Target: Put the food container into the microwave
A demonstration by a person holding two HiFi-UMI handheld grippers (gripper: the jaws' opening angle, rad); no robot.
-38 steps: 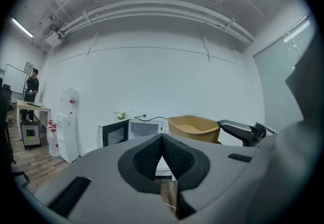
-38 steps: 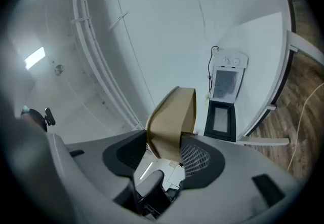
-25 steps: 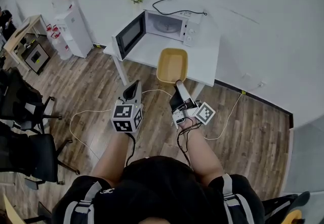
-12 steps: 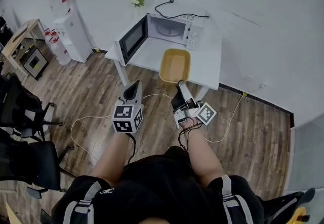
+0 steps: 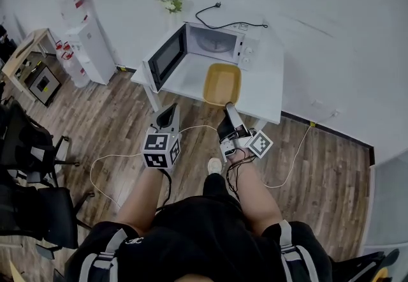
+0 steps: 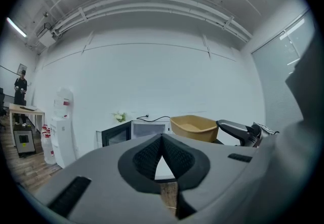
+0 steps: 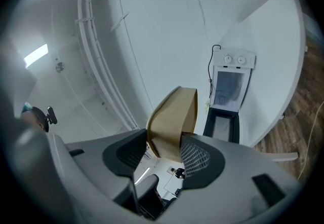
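Observation:
A white microwave (image 5: 220,43) stands on a white table (image 5: 262,92) with its door (image 5: 167,56) swung open to the left and its chamber empty. My right gripper (image 5: 227,108) is shut on the near rim of a tan food container (image 5: 222,83), held level over the table's front part, short of the microwave. In the right gripper view the container's wall (image 7: 174,116) sits clamped between the pads, with the microwave (image 7: 230,85) beyond. My left gripper (image 5: 167,116) is shut and empty, to the left of the container, over the floor. The left gripper view shows its tips (image 6: 162,139) meeting, the microwave (image 6: 148,128) and the container (image 6: 195,126) ahead.
A water dispenser (image 5: 89,41) stands against the wall at the left, with a small desk (image 5: 30,57) beyond it. Office chairs (image 5: 32,147) are at the far left. A cable (image 5: 115,161) loops over the wooden floor. A small plant (image 5: 171,3) sits behind the microwave.
Both grippers have moved forward toward the table. The container, earlier at the table's front edge, now hangs further in over the tabletop, nearer the open microwave.

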